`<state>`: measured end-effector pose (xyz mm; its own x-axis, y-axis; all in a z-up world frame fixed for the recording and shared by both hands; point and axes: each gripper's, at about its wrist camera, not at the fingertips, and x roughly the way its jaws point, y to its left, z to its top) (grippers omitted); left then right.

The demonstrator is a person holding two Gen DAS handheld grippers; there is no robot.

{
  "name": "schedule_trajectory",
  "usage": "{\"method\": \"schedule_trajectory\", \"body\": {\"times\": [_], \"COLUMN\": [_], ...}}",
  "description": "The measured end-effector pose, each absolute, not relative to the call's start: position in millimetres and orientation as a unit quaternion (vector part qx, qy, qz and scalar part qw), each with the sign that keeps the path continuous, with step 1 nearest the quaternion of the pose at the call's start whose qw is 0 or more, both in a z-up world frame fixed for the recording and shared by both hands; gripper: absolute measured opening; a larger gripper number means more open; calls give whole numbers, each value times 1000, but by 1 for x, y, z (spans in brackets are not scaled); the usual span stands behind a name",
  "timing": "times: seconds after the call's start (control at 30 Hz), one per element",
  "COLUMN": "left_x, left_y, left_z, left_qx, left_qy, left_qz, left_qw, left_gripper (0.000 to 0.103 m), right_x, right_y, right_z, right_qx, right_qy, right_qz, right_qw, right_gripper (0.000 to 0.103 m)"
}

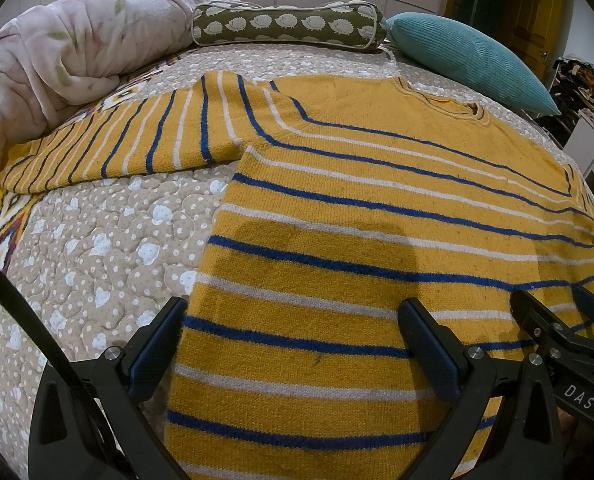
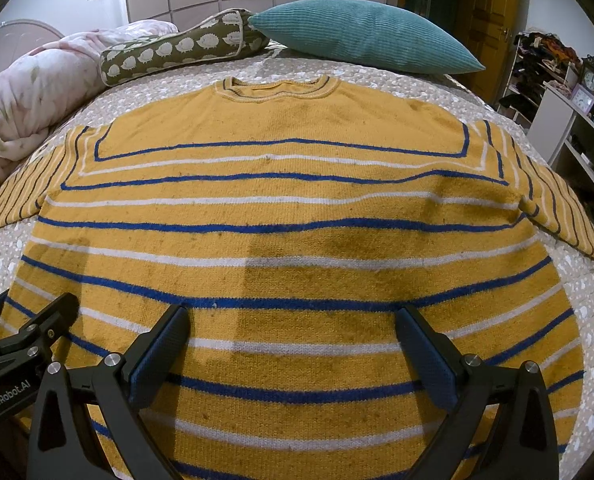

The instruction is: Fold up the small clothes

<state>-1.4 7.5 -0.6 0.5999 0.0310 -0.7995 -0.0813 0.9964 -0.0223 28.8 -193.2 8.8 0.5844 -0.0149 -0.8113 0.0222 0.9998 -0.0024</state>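
Two grippers poised, first fold not yet begun

Left gripper (image 1: 293, 344) is held spread over the sweater (image 2: 281, 216), laid flat on the quilt (image 1: 97, 248). Right gripper (image 2: 293, 348) is likewise spread, empty. A sleeve (image 1: 109, 148) is judged next for grasping and folding inward.

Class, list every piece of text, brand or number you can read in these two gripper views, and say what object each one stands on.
"DAS" – white letters on the black body of the right gripper, seen in the left wrist view.
"GenRobot.AI" – white letters on the black body of the left gripper, seen in the right wrist view.
Clock on the shelf: its dial numerals are too small to read.
The striped sweater bears no text.
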Motion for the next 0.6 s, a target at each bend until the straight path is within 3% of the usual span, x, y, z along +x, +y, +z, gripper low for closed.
{"method": "schedule_trajectory", "body": {"times": [0.6], "left_x": [-1], "left_y": [8], "left_z": [-1], "left_qx": [-29], "left_qy": [439], "left_qz": [31], "left_qw": [897], "left_gripper": [103], "right_x": [29], "right_y": [-194], "right_z": [9], "right_qx": [3], "right_qy": [456], "right_qz": [-9], "right_qw": [890], "right_gripper": [103]}}
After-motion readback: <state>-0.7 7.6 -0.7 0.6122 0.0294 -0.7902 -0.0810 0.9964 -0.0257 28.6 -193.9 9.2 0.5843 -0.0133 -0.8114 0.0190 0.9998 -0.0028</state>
